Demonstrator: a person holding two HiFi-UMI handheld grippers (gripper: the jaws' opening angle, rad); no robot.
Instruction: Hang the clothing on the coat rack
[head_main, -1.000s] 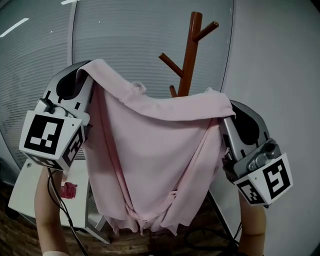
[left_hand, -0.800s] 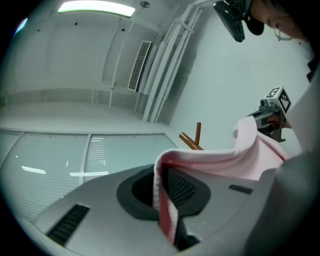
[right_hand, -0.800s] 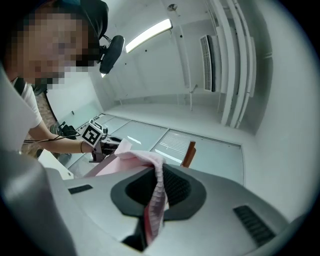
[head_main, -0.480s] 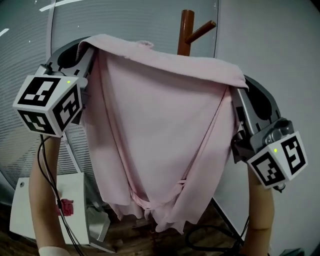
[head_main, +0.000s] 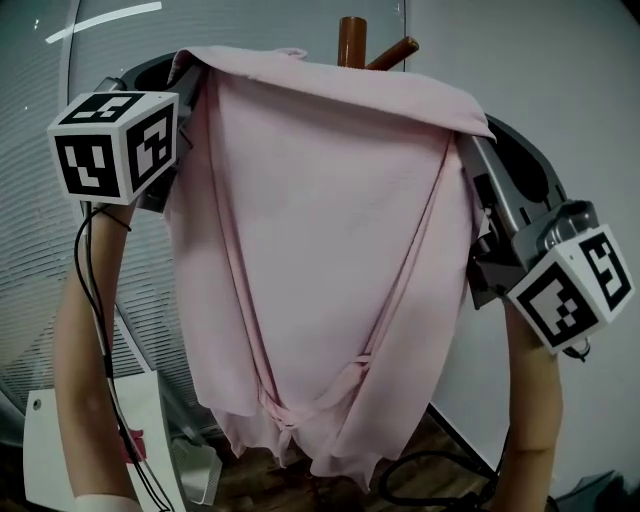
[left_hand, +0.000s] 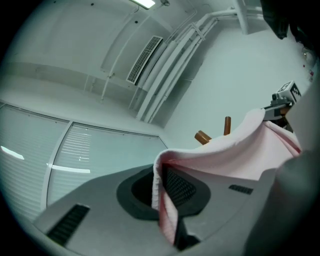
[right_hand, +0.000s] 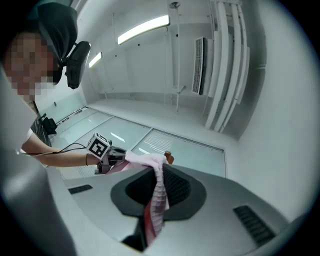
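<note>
Pink garment (head_main: 330, 250) spread high in front of the coat rack (head_main: 352, 40).
Left gripper (left_hand: 162, 192) jaws clamp one top corner, right gripper (right_hand: 156, 195) jaws the other; the cloth hides the pegs, so it could miss them and drop.
</note>
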